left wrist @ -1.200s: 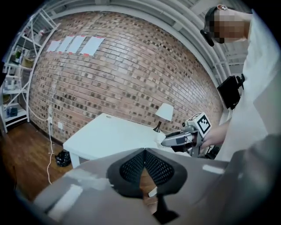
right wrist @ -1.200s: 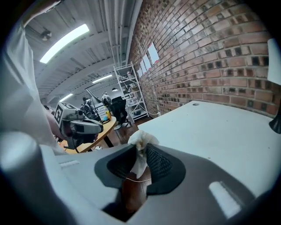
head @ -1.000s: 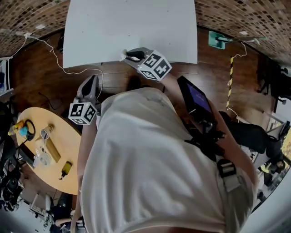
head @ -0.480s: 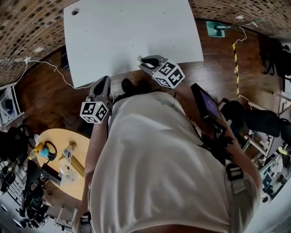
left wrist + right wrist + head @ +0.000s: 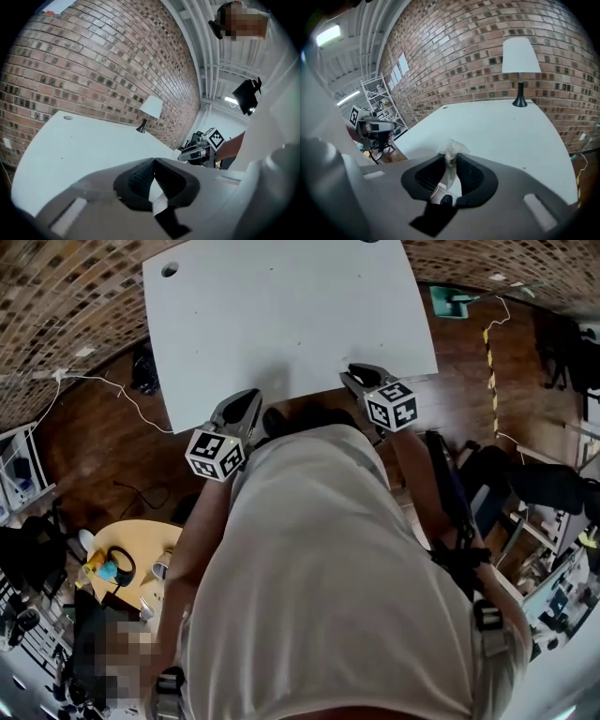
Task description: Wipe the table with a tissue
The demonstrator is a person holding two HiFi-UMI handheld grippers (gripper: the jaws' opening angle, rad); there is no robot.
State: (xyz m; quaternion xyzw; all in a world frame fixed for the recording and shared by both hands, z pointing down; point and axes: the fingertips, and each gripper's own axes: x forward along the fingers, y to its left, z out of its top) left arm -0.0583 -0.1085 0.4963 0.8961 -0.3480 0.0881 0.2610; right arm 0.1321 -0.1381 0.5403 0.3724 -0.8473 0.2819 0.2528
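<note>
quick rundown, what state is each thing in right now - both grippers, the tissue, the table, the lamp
left gripper: shut, nothing between its jaws
right gripper: shut on the tissue
crumpled white tissue: pinched, tuft poking past the jaw tips
white table: bare apart from the lamp
white-shaded black lamp: upright at the table's far edge

I'm in a lab or workroom. I see brick walls [image 5: 464,42], a metal rack [image 5: 378,101], floor cables [image 5: 117,387], a cluttered surface [image 5: 150,535].

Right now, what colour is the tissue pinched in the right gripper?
The tissue is white; it shows best in the right gripper view.
</note>
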